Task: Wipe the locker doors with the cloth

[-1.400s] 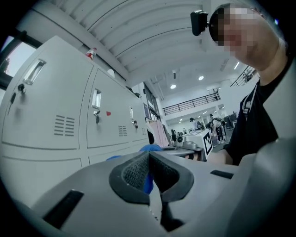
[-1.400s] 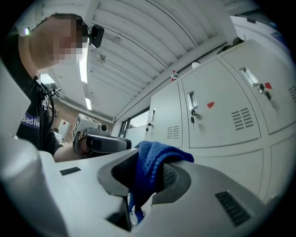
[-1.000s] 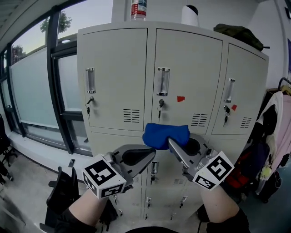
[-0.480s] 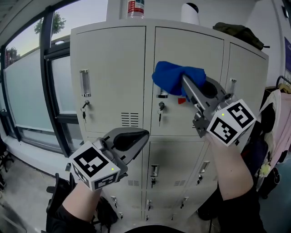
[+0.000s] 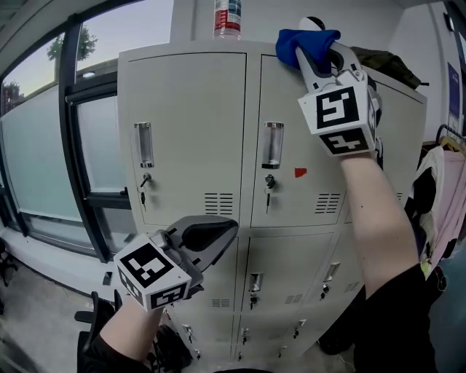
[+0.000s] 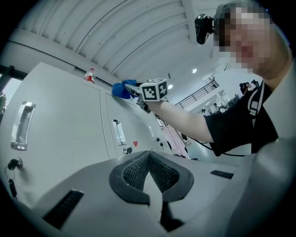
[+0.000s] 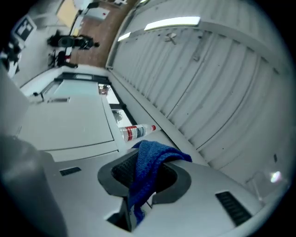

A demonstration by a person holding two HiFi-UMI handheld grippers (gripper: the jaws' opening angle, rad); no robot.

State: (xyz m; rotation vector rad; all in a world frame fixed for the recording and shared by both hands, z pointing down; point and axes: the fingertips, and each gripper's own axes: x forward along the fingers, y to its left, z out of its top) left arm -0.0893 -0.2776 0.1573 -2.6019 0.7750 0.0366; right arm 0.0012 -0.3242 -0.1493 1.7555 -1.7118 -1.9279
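Note:
A blue cloth [image 5: 306, 42] is pinched in my right gripper [image 5: 314, 48], raised to the top edge of the middle upper locker door [image 5: 291, 109]. The right gripper view shows the cloth [image 7: 150, 167] draped between the shut jaws, above the locker top. My left gripper [image 5: 218, 237] hangs low in front of the lower locker doors, shut with nothing in it. From the left gripper view, the cloth [image 6: 122, 89] and the right gripper [image 6: 134, 91] appear far up at the locker's top edge.
A plastic bottle [image 5: 227, 16] with a red label and a white roll [image 5: 309, 22] stand on the locker top, beside a dark bag [image 5: 389, 62]. Tall windows [image 5: 51, 146] are to the left. Clothes [image 5: 444, 189] hang to the right. Keys hang from the door locks [image 5: 269, 182].
My right gripper has lifted the cloth from the lower middle of the lockers up to the top edge of the middle door. The left gripper has stayed low.

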